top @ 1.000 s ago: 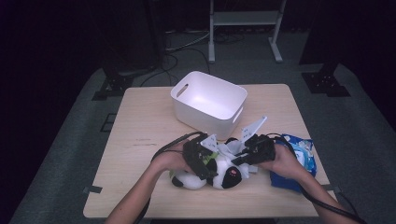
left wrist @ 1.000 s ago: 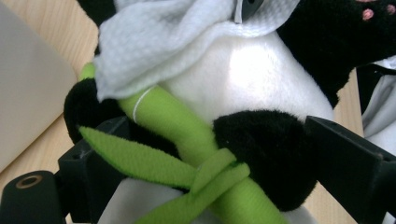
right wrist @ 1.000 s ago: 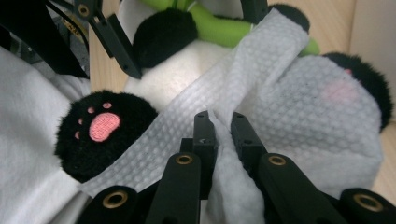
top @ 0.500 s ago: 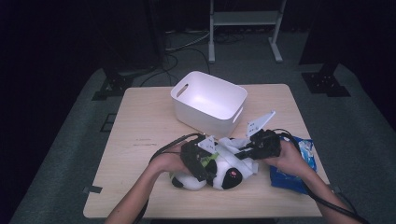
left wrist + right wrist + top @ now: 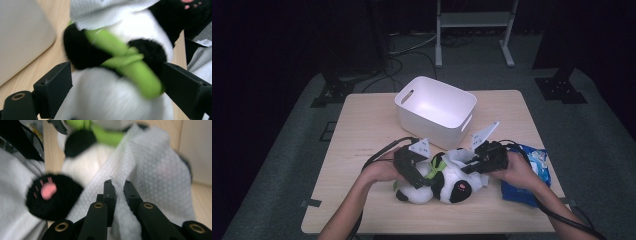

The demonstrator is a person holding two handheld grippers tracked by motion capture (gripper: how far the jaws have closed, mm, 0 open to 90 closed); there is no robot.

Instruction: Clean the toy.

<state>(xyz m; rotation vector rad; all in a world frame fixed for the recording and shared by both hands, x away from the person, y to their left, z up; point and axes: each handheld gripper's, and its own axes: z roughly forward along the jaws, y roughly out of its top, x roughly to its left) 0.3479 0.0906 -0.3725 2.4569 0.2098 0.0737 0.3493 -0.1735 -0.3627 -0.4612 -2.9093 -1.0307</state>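
Pale wood table [image 5: 362, 130]: right gripper [image 5: 117, 185] jaws pinch waffle-weave white cloth [image 5: 150, 170] w/ fuzzy plush panda [image 5: 120, 82] between left gripper [image 5: 112, 87] jaws, spread wide.

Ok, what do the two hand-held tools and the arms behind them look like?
Both tools, left and right, are black, each topped by a pale grey three-cornered plate and trailing a black cable. The jaws are blocky black, with brass-coloured pivot rings visible in the gripper views. The forearms are bare, no sleeves.
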